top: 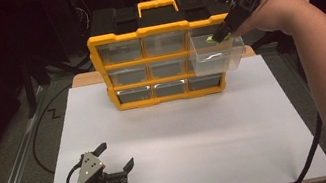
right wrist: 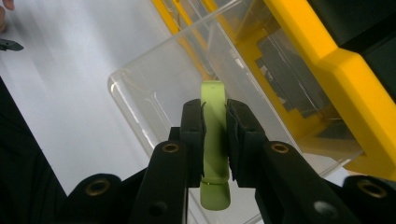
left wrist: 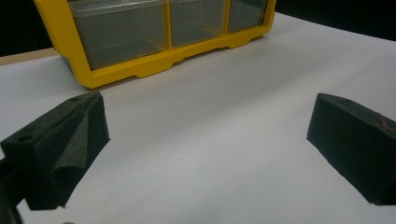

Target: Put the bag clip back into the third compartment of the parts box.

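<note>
The green clip (right wrist: pixel 214 140) is clamped in the right gripper (right wrist: pixel 215 128), its long axis running along the jaws, tip pointing into the clear drawer (top: pixel 218 54) pulled from the yellow organizer (top: pixel 156 64). Left gripper (top: pixel 115 156) rests wide open on the desk (top: pixel 183 133).

White table (top: pixel 188 158) carries a yellow drawer organizer (top: pixel 125 103).
</note>
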`<state>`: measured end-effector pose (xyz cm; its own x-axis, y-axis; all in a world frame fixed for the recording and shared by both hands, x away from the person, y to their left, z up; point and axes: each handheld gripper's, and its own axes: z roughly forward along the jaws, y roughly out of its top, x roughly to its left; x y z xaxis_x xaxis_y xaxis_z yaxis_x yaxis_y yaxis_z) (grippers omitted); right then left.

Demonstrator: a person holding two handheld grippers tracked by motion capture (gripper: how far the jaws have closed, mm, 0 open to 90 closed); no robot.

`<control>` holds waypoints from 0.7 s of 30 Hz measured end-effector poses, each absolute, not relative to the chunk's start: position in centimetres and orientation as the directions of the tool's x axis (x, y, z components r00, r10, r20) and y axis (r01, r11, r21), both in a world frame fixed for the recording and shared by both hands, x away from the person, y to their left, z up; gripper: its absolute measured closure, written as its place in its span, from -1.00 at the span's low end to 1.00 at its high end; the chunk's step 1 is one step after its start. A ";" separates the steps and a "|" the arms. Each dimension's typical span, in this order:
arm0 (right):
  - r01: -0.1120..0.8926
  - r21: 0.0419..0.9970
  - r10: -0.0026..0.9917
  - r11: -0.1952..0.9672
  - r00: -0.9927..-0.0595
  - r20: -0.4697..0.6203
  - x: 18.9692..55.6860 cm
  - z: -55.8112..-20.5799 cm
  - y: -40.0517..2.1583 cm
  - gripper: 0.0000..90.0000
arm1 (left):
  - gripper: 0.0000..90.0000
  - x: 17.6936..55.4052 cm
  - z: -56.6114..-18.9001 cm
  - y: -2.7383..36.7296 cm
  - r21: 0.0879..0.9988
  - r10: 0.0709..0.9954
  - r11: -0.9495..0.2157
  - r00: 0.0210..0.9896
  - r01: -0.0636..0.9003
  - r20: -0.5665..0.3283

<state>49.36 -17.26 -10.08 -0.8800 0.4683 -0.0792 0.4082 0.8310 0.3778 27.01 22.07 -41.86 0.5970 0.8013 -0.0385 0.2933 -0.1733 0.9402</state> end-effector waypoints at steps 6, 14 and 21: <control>0.409 0.347 0.459 0.844 -0.886 -0.072 50.0 -11.7 -17.0 0.75 | -0.99 27.0 -41.9 22.0 0.939 0.798 -0.178 0.601 0.293 -0.036; 0.415 0.337 0.460 0.845 -0.886 -0.064 50.2 -12.5 -17.1 0.75 | -0.99 27.0 -41.9 21.9 0.940 0.795 -0.180 0.605 0.291 -0.035; 0.423 0.379 0.484 0.823 -0.871 -0.080 50.3 -11.2 -16.9 0.08 | -0.99 27.0 -41.9 22.0 0.939 0.798 -0.177 0.602 0.293 -0.038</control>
<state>50.26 -16.95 -11.18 -0.8713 0.4842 -0.0799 0.4227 0.8233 0.3788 27.03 22.04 -41.87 0.6015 0.7980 -0.0376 0.2935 -0.1770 0.9394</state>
